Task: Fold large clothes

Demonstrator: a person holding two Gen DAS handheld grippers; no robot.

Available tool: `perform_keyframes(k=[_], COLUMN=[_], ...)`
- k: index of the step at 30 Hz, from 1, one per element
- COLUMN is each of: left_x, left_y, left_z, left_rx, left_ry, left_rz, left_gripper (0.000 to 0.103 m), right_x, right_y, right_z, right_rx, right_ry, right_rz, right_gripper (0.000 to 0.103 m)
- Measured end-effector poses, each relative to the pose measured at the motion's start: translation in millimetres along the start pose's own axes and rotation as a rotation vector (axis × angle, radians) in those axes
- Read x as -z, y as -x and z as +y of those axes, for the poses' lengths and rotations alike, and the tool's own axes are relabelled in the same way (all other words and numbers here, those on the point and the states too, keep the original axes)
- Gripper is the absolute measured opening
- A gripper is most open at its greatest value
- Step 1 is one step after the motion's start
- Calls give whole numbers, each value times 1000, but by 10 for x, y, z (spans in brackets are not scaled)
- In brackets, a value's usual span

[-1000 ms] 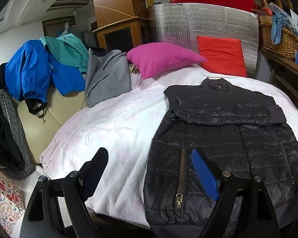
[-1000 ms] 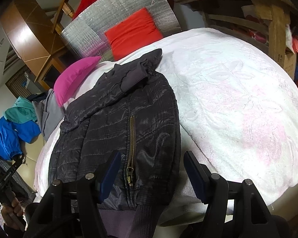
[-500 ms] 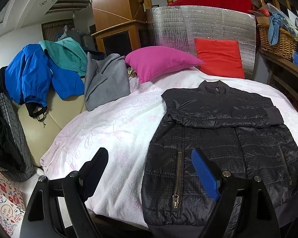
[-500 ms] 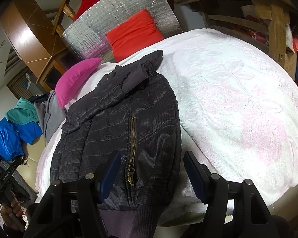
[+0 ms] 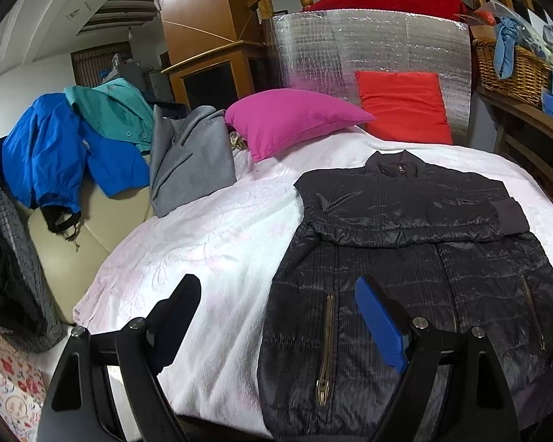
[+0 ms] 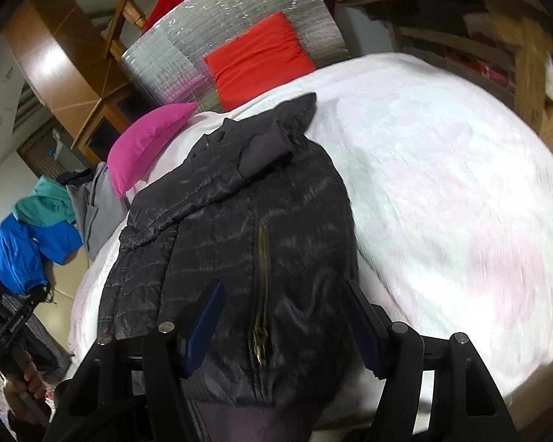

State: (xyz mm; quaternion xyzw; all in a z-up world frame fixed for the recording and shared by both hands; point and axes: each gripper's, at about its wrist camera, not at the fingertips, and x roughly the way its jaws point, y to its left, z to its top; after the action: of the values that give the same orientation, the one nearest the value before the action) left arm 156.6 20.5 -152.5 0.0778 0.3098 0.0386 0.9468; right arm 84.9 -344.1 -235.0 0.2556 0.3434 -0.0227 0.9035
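From the left wrist view, the black quilted jacket (image 5: 416,258) lies flat on the white bed cover (image 5: 202,243), front up, with one sleeve folded across its chest. The left hand-held gripper (image 5: 280,316) hovers over the near edge of the bed, jaws spread with nothing between them, one finger above the cover and the other above the jacket's lower front. A pink pillow (image 5: 291,119) and a red cushion (image 5: 405,105) sit beyond. From the right wrist view, somewhat blurred, the right hand-held gripper (image 6: 282,326) stands open astride the jacket's hem, apparently not touching the fabric.
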Motion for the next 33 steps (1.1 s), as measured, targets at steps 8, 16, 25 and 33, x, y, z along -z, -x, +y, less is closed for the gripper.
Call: perform_keyframes(k=[8,16,25,33], left_x=[-462,-712,-781,-832], left_y=[-1448,-2510,-2910,-2907], left_z=[-224,-215,-310,-354], left_rx=[65,103,127,179], left_ry=[17,196,158,179], left_rz=[223,305,306,296], left_gripper=[86,86,66,27], right_x=[-923,-1655,-1840,-1835], right_y=[-483,-1500,-2325,-2207], right_z=[326,87,-88,228], right_rx=[45,93,20,36], right_ry=[73,-6,-42,87], right_rz=[-79,-16,123,45], right_gripper=[71,71,71,29])
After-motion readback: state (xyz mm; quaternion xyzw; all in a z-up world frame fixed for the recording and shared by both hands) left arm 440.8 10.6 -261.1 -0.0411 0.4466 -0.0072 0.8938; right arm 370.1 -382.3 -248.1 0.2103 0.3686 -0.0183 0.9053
